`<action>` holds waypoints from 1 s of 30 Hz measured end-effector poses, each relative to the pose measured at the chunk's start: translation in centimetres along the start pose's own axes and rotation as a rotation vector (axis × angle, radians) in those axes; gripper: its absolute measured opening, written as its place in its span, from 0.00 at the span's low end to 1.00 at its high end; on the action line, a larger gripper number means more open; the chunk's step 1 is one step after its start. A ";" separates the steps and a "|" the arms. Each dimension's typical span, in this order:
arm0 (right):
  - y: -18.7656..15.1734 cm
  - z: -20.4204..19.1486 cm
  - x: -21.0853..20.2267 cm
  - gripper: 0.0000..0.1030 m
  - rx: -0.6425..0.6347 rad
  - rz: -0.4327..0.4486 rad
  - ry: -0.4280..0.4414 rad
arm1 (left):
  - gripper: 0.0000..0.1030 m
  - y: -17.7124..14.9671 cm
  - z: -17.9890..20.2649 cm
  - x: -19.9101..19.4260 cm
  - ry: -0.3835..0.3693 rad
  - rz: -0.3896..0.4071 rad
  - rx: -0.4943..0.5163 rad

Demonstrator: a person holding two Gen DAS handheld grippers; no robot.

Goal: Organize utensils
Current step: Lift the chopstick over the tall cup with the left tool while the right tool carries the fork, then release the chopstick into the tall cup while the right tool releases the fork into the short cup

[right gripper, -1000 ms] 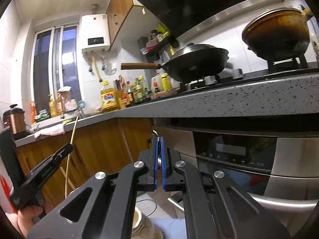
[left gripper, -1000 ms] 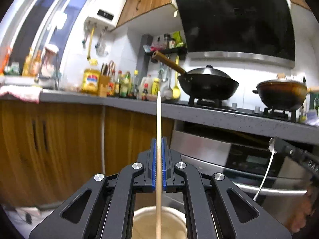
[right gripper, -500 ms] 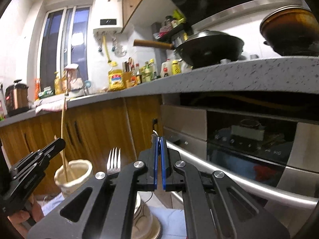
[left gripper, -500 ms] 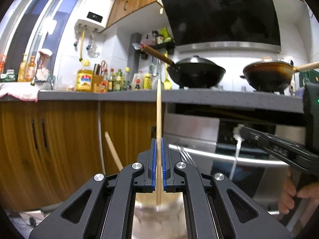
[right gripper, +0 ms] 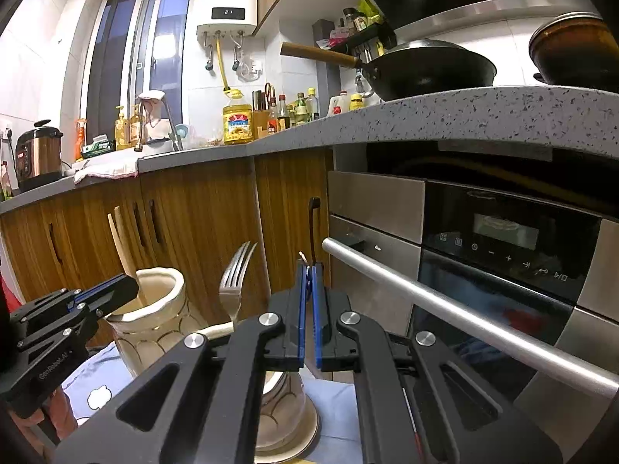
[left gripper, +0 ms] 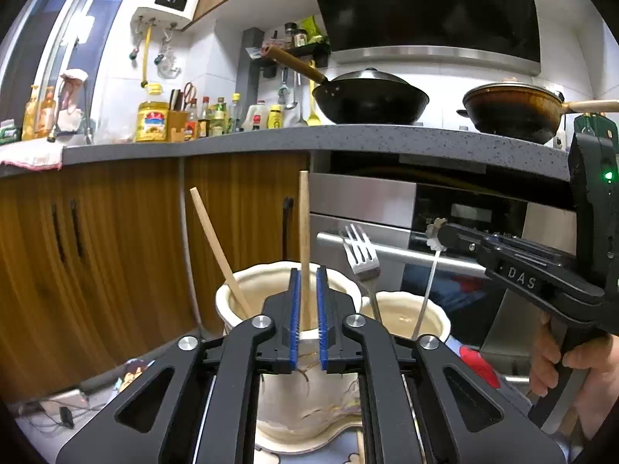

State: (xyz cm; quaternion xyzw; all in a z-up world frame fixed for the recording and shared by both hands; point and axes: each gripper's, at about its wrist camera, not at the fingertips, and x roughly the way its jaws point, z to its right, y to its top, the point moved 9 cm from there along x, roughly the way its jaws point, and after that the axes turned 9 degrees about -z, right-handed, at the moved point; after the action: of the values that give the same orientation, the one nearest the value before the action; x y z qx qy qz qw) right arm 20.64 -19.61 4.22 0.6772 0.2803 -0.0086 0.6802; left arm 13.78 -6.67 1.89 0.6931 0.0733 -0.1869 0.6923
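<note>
My left gripper (left gripper: 307, 282) has a wooden chopstick (left gripper: 304, 224) upright between its blue pads. Its jaws are opening and a slim gap shows beside the stick. The stick's lower end is inside a cream ceramic holder (left gripper: 247, 297), where a second chopstick (left gripper: 216, 243) leans left. To the right, a second cream holder (left gripper: 441, 317) carries a steel fork (left gripper: 361, 255). Above it my right gripper (left gripper: 441, 230) is shut on a thin pale utensil (left gripper: 425, 290) that reaches down into that holder. In the right wrist view the right gripper (right gripper: 308, 270) stays pressed together beside the fork (right gripper: 232, 282), and the left gripper (right gripper: 131, 286) is at the first holder (right gripper: 154, 309).
Both holders stand on a blue cloth (right gripper: 336, 406) on a low surface in front of wooden cabinets (left gripper: 116, 251). A steel oven with a bar handle (right gripper: 445, 309) is close on the right. The grey countertop (left gripper: 348, 139) above holds two woks and several bottles.
Both grippers have come down, bringing the two holders and the fork into view. The chopstick's lower end now sits inside the left holder, and the left pads have parted slightly.
</note>
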 end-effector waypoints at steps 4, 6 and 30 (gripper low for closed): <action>-0.2 0.0 0.2 0.03 -0.005 -0.008 0.000 | 0.14 -0.1 -0.4 0.1 0.012 -0.004 -0.007; -0.3 0.1 0.3 0.03 0.000 -0.017 0.004 | 0.20 0.0 -0.6 0.1 0.012 -0.004 -0.018; 0.8 0.0 -3.2 0.96 0.039 0.076 0.069 | 0.93 0.4 -2.1 -2.5 0.040 0.070 -0.102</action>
State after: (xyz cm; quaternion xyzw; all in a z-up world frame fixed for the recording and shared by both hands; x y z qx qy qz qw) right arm 18.21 -20.77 6.18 0.7003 0.2776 0.0350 0.6568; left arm 11.99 -4.18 3.05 0.6627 0.0721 -0.1445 0.7312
